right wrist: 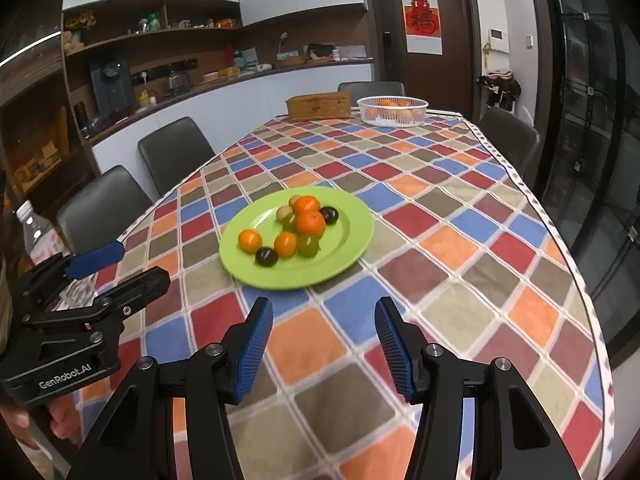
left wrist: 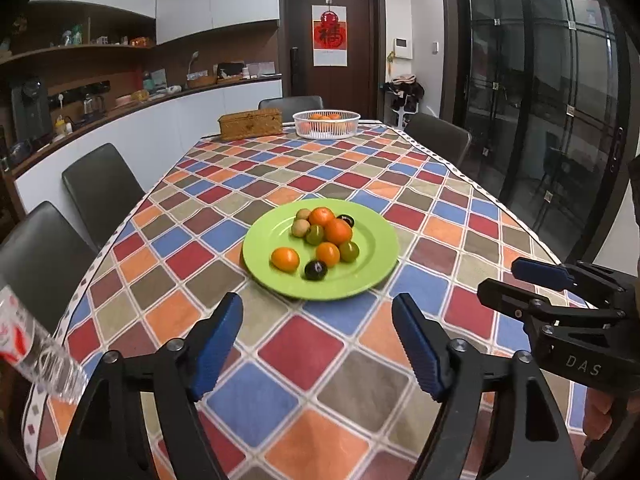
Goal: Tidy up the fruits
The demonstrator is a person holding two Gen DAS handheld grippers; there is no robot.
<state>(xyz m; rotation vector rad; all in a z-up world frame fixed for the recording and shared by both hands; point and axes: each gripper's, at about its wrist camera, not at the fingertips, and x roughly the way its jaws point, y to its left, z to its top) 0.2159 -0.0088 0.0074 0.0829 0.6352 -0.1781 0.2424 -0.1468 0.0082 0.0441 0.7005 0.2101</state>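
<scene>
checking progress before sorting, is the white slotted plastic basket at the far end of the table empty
No, the white slotted plastic basket already holds several orange fruits, which show over its rim and through its slots.

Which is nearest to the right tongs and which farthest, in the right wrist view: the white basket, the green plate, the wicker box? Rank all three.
1. The green plate, just ahead of the open right tongs, slightly left of centre.
2. and 3. The wicker box and the white basket, box on the left, side by side at the table's far end; too close to call.
</scene>
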